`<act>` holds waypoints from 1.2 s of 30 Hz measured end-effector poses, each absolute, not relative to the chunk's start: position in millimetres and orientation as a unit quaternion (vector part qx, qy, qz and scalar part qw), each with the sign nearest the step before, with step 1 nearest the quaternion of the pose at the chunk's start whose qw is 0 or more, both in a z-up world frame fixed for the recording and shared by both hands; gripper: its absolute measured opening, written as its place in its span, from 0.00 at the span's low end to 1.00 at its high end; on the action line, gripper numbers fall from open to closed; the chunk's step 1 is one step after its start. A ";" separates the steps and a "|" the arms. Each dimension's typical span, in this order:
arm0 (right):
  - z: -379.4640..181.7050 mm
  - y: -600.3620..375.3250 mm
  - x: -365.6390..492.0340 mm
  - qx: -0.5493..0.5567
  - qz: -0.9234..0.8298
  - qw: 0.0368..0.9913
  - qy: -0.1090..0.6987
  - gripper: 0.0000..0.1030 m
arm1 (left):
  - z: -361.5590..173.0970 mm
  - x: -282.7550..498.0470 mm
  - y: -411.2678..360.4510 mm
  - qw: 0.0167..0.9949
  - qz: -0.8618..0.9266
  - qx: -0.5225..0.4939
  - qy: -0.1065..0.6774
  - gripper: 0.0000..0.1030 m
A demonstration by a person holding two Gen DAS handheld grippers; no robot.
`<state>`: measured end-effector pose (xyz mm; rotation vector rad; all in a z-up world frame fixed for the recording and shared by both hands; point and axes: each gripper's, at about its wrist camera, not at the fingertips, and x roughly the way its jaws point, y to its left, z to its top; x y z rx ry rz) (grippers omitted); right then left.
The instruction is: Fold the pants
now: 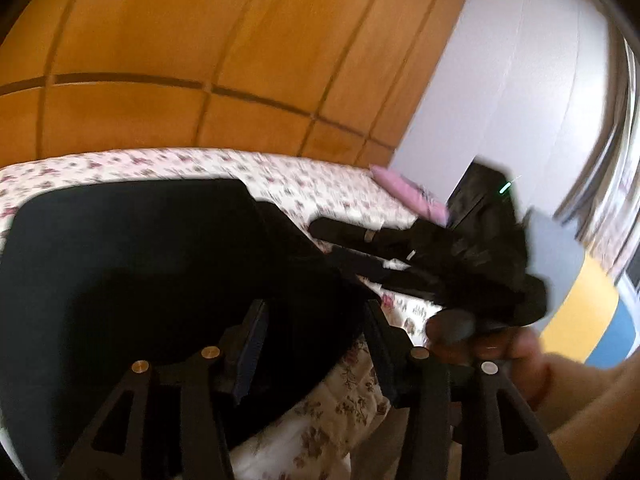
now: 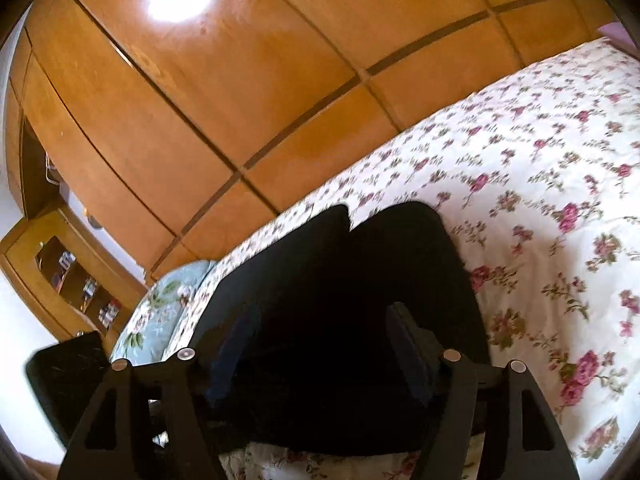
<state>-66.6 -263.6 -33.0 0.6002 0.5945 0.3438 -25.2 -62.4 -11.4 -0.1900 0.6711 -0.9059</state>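
Note:
Black pants [image 1: 132, 268] lie flat on the floral bedspread [image 1: 304, 184]. In the left wrist view my left gripper [image 1: 316, 312] is open, its fingers spread just above the pants' near right edge. The right gripper [image 1: 348, 244] shows there too, reaching in from the right with its fingertips by the pants' edge, held by a hand [image 1: 520, 356]. In the right wrist view the pants [image 2: 360, 304] show as two folded leg ends side by side. My right gripper [image 2: 320, 320] is open, with the pants lying between and under its fingers.
A wooden wardrobe [image 2: 240, 80] runs along the far side of the bed. A pink pillow [image 1: 404, 188] lies at the bed's far corner, a light blue floral pillow [image 2: 168, 300] at the other end. A wooden shelf unit [image 2: 68, 272] stands at left.

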 end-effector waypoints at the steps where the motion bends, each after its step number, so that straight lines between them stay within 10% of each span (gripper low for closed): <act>1: -34.7 -261.9 -63.0 0.285 0.166 0.896 0.296 0.69 | -7.9 -26.7 -49.1 0.850 -0.416 -0.097 0.308 0.49; 15: -44.7 -252.7 -23.0 0.276 0.189 0.862 0.380 0.69 | -31.2 -55.2 86.8 0.898 -0.277 -0.105 0.326 0.66; 23: -50.5 -230.1 -9.6 0.255 0.205 0.855 0.402 0.36 | -61.5 -58.5 55.4 0.899 -0.253 -0.027 0.356 0.66; 25: -51.1 -228.2 -8.7 0.248 0.199 0.860 0.400 0.16 | -66.2 -50.8 60.4 0.901 -0.236 -0.052 0.360 0.57; 31: -29.5 -242.5 -17.3 0.280 0.214 0.865 0.356 0.03 | -53.6 -59.8 55.7 0.923 -0.189 0.007 0.335 0.25; 36: 18.6 -259.7 -34.5 0.262 0.211 0.897 0.288 0.03 | -17.0 -86.1 21.7 0.942 -0.200 0.072 0.260 0.24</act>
